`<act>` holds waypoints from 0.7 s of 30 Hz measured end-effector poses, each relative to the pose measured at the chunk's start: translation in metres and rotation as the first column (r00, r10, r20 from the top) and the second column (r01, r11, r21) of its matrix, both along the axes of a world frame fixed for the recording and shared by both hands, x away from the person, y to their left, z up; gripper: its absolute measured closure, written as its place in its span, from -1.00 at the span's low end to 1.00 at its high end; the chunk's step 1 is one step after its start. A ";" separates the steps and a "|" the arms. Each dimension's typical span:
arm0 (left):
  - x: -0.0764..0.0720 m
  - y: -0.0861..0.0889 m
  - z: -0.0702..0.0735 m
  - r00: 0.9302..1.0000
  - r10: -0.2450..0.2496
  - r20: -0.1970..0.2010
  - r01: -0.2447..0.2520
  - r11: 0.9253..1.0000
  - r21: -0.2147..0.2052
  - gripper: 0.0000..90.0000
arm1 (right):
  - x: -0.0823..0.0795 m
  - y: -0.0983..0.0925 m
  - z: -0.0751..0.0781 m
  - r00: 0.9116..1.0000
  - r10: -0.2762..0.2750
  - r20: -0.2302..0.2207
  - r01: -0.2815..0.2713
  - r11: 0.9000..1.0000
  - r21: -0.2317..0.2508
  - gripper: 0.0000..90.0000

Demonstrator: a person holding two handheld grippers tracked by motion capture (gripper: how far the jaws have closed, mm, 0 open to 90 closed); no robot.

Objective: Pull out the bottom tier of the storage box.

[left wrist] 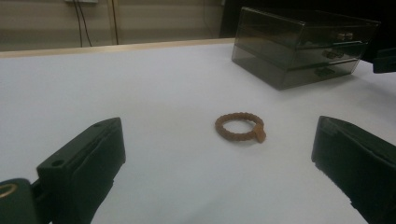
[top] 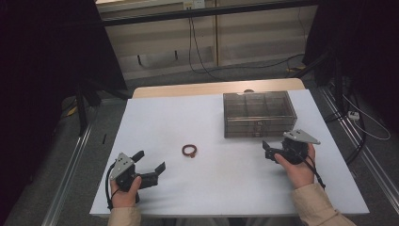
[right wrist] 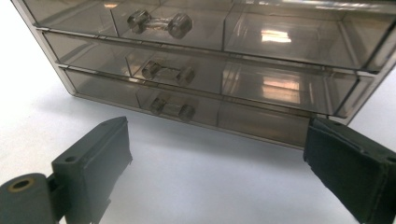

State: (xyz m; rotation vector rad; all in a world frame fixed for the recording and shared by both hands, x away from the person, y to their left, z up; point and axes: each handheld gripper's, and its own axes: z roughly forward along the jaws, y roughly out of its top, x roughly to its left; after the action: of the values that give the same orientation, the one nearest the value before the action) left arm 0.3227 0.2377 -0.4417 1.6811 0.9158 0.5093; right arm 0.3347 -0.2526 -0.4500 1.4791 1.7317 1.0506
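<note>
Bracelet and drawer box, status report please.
Left gripper open, aimed at brown bracelet, not touching. Right gripper open, facing smoky drawer box, drawers shut. White table between bracelet and box bare.

The ring (left wrist: 240,127) was reddish brown with a twisted, rope-like pattern. The drawer box (top: 259,113) was smoky grey and see-through, its handles (right wrist: 161,23) clear. The table (top: 188,117) was plain white with a pale wooden edge. Each hand-held gripper (top: 149,164) was black.
</note>
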 end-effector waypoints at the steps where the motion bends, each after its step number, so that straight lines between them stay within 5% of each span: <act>1: 0.000 0.000 0.000 1.000 0.000 0.000 0.000 1.000 0.000 -0.94 | 0.000 0.000 0.000 1.000 0.000 0.000 0.000 1.000 0.000 -0.85; 21: 0.001 -0.001 -0.001 1.000 -0.003 -0.007 0.003 1.000 0.003 -0.94 | 0.022 0.015 -0.006 0.995 -0.051 -0.080 0.050 0.999 -0.021 -0.81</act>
State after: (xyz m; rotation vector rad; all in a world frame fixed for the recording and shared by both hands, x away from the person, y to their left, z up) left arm 0.3236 0.2370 -0.4429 1.6878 0.9178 0.5039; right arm 0.3565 -0.2376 -0.4563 1.5649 1.7452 0.9583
